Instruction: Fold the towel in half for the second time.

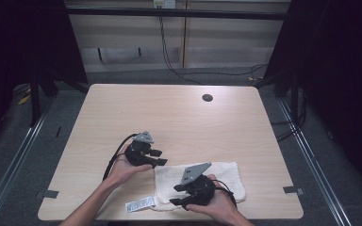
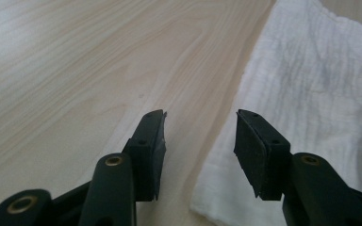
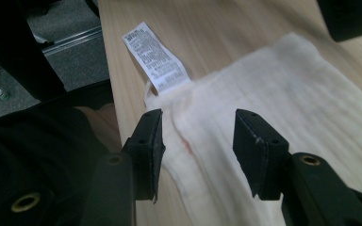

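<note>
A white folded towel [image 1: 219, 175] lies flat near the table's front edge, with its printed label [image 1: 140, 204] sticking out at the left corner. My left gripper [image 1: 158, 158] hovers at the towel's upper left corner and is open. In the left gripper view, bare wood shows between its jaws and the towel [image 2: 311, 89] lies under the right jaw. My right gripper [image 1: 177, 195] points left over the towel's front left part, open as well. In the right gripper view, the towel [image 3: 283, 99] and its label [image 3: 156, 57] lie below the jaws, apart from the pads.
The wooden table [image 1: 169, 117] has a dark cable hole [image 1: 207, 98] at the back. Its front edge runs close under my forearms. Tape marks [image 1: 293, 190] sit at the front corners. Cables [image 1: 179, 70] trail on the floor behind the table.
</note>
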`<state>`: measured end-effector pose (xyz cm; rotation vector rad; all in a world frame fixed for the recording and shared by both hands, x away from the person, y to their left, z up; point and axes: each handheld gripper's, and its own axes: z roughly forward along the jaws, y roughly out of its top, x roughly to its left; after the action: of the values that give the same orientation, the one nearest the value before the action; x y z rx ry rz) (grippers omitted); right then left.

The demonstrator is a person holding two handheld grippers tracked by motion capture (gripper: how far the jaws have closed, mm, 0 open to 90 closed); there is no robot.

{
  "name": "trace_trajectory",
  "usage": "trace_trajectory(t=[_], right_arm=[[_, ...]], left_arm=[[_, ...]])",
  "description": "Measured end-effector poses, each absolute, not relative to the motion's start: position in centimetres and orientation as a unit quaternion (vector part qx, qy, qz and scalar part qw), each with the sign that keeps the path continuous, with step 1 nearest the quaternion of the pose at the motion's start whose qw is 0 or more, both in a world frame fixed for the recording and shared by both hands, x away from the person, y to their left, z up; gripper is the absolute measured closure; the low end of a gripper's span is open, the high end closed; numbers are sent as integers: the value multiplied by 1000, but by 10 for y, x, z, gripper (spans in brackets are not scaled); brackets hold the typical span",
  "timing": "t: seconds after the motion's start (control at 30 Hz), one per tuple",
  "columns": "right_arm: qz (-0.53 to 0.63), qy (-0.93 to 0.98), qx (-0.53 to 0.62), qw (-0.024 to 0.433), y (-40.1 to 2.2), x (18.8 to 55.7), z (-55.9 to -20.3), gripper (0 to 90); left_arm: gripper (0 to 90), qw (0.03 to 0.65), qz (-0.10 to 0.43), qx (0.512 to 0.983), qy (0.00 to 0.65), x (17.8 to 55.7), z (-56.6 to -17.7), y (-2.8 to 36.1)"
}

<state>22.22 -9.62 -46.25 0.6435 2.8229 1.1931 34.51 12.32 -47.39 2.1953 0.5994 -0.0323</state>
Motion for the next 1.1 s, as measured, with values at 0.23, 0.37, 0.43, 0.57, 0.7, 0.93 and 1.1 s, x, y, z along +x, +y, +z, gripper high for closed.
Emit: trace_trajectory(t=[0.23,0.37,0.43,0.57,0.7,0.93,1.1], right_arm=[[385,904,186,-11,-67,229,-465,534],[375,912,167,-16,-58,227,-477,536],[378,911,165,-18,-58,227,-479,529],[382,908,173,-12,-59,230,-482,513],[381,909,170,-8,-56,228,-487,510],[369,915,160,-5,-50,227,-493,510],[371,916,151,-12,-54,221,-489,486]], left_arm=[[492,414,2,875,249,340,-475,136],[457,420,18,869,262,341,-474,141],[437,418,20,868,266,341,-474,141],[425,411,22,872,265,341,-476,140],[412,410,19,872,268,342,-478,141],[408,410,16,869,275,343,-480,143],[408,403,17,874,273,343,-481,144]])
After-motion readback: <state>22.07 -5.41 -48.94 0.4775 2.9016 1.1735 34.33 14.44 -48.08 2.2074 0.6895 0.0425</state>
